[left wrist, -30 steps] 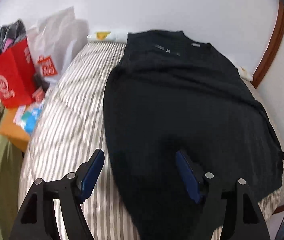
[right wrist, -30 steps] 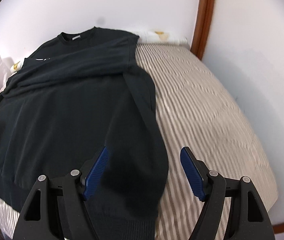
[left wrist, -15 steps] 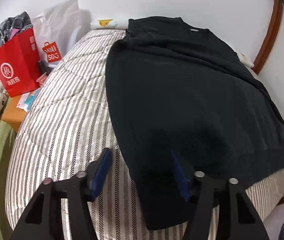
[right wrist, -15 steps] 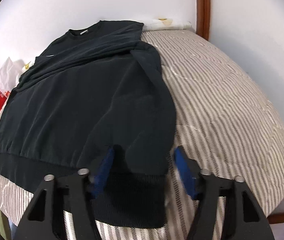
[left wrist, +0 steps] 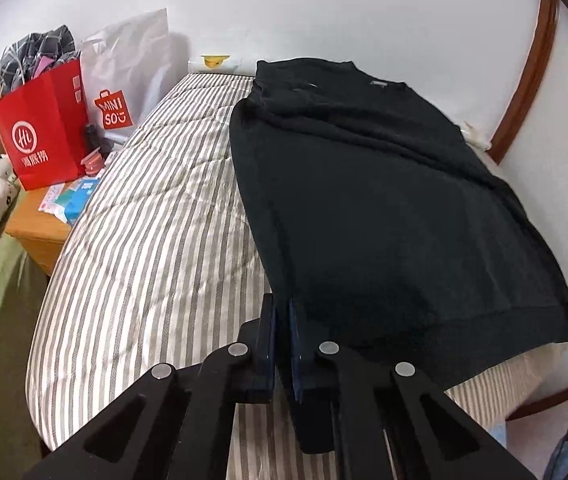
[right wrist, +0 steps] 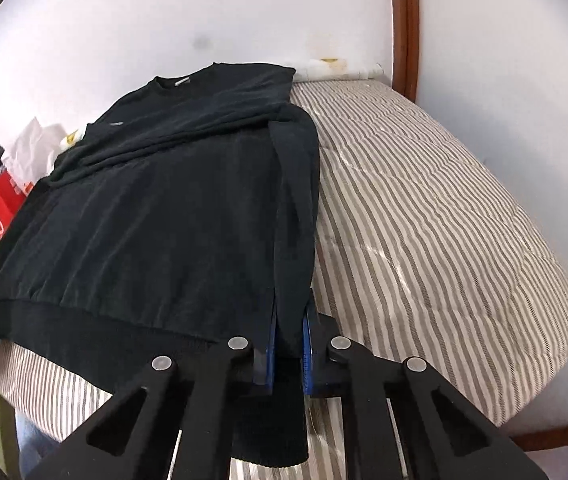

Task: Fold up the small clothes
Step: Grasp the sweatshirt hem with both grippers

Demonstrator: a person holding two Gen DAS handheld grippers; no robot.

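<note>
1. Lying flat on the striped bed [left wrist: 156, 240], the black sweater [left wrist: 384, 208] has its hem toward the cameras.
2. Left hand-held gripper [left wrist: 282, 332] has just closed, clamping one hem corner.
3. Right hand-held gripper [right wrist: 289, 340] has just closed on the other.
4. Red bag [left wrist: 44, 128] stands beside the bed.

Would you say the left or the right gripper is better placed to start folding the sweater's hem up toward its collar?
Neither clearly. The left gripper and the right gripper have each just closed on a hem corner of the black sweater, so both should probably lift together.
</note>
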